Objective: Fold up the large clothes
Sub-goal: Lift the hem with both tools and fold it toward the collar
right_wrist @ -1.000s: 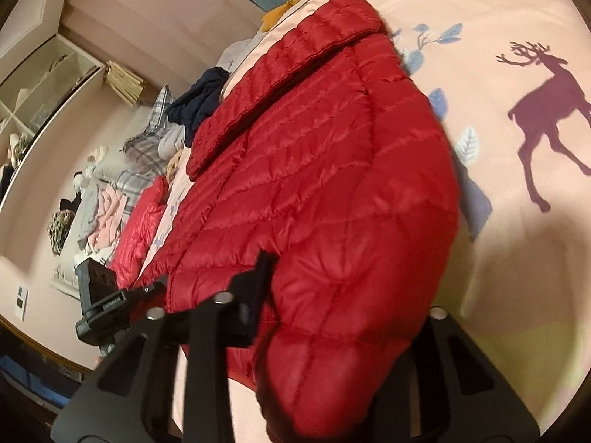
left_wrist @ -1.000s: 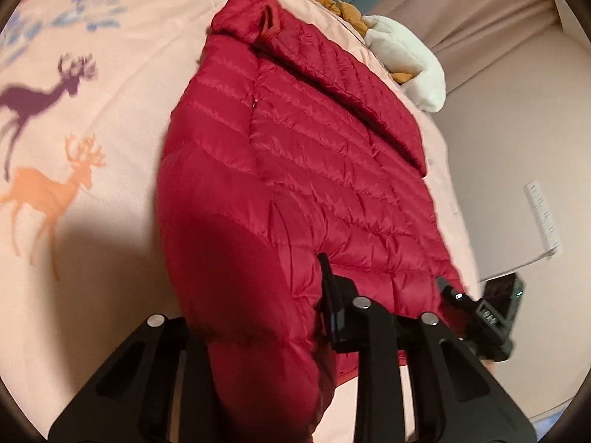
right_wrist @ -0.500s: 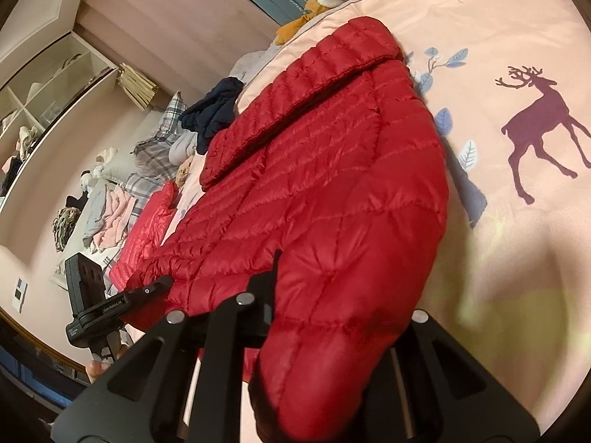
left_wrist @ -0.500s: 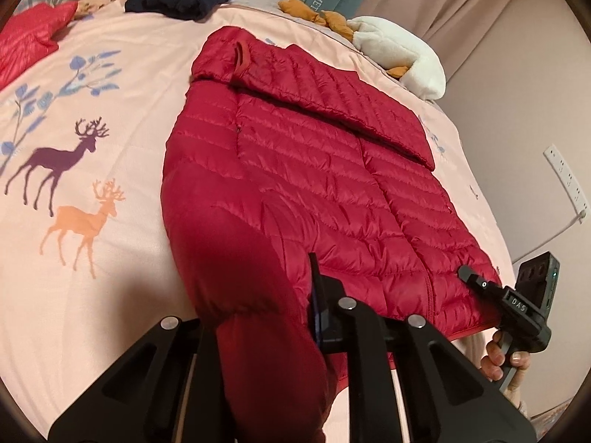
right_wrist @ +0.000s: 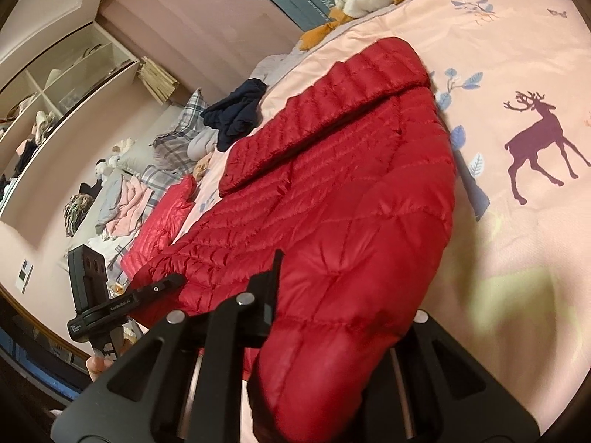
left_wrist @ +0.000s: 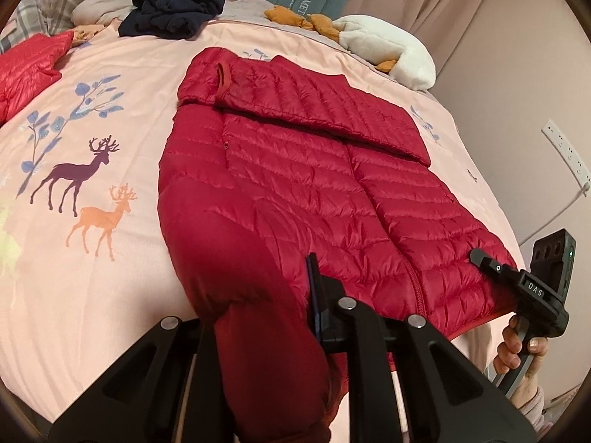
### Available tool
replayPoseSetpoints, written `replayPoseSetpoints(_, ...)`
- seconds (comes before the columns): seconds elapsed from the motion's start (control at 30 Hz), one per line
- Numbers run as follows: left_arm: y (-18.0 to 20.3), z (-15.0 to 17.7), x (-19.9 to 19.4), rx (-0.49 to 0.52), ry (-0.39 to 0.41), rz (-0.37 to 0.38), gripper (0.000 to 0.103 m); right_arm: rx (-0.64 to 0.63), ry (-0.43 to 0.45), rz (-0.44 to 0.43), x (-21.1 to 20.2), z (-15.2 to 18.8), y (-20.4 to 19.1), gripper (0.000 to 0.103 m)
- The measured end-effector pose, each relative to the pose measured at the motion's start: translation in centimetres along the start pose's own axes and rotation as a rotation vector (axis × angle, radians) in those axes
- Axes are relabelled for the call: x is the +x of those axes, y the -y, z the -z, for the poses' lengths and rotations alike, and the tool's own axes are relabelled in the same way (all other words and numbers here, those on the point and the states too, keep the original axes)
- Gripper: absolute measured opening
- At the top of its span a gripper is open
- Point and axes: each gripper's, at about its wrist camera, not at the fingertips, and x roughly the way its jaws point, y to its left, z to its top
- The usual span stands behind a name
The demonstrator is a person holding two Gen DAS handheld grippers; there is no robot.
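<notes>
Jacket (left_wrist: 295, 184), red quilted puffy nylon, on printed bedspread (left_wrist: 92, 258)

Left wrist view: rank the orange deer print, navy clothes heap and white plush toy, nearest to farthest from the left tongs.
1. Orange deer print, near left on the bedspread.
2. White plush toy, far right.
3. Navy clothes heap, far left; too close to the toy to call firmly.

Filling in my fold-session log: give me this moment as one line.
phase: mid-fold | left gripper: shut on red down jacket | right gripper: shut on red down jacket | jacket: spread on bed
</notes>
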Motion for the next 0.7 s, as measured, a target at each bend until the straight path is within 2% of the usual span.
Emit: replayPoseSetpoints(0.7, 1.5, 0.8, -3.9, 0.061, 0.020, -0.015, 0.016, -0.131, 0.003, -0.123, -3.0, -0.6, -3.0, 0.014)
